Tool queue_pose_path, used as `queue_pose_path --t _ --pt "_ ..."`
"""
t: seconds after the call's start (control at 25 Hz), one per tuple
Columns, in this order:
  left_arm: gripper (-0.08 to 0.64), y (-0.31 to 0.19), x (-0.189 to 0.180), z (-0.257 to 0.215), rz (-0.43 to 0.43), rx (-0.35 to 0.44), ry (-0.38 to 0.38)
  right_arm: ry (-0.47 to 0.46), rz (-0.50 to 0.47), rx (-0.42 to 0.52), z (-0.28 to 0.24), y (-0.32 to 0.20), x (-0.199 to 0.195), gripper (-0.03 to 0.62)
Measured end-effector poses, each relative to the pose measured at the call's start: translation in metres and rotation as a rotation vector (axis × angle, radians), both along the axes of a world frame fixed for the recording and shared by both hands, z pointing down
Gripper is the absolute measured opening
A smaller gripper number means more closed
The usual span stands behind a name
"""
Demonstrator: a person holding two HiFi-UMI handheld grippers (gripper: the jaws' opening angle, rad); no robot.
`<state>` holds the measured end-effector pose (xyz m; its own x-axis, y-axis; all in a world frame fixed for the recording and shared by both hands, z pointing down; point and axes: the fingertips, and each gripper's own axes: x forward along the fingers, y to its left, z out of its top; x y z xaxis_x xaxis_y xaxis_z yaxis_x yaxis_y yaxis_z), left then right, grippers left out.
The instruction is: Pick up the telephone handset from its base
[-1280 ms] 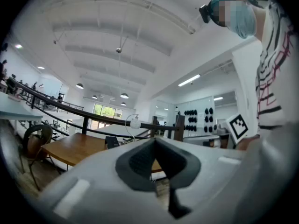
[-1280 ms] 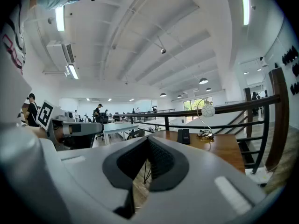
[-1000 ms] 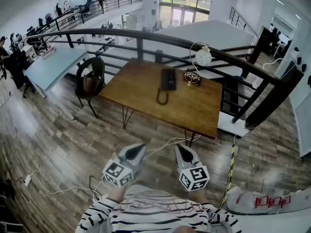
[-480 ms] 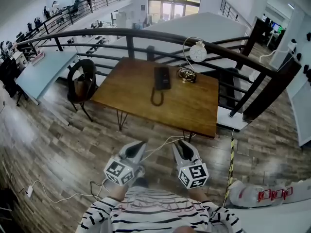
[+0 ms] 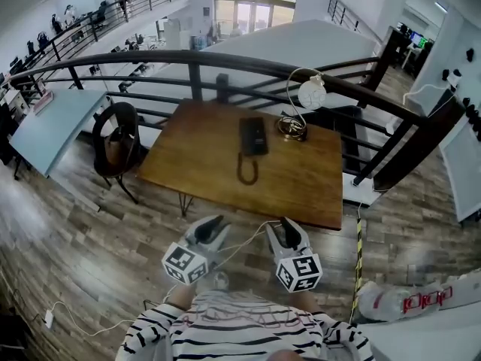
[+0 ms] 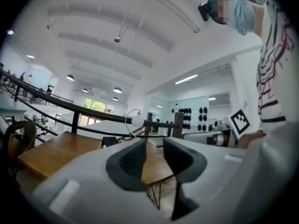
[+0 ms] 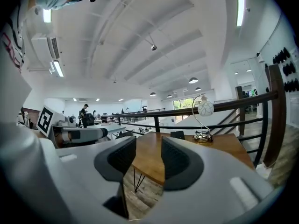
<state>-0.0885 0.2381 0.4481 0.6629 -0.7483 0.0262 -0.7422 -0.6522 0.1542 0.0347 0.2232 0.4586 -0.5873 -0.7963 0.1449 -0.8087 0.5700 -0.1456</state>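
As both tongs spread halfway, nothing's held.

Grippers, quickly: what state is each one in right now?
Left gripper: open, jaws have just been opening, nothing between them.
Right gripper: open, jaws have just been opening, nothing between them.

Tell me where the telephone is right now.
In the head view, the telephone lies on the wooden table, just left of the lamp.
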Motion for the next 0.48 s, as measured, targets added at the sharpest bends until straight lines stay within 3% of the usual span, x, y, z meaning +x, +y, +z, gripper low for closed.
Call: queue_pose_path --t 0.48 --pt "0.156 -0.093 -0.070 0.004 0.063 -0.029 0.006 0.015 0.077 -0.005 -0.003 -0.086 -0.063 0.170"
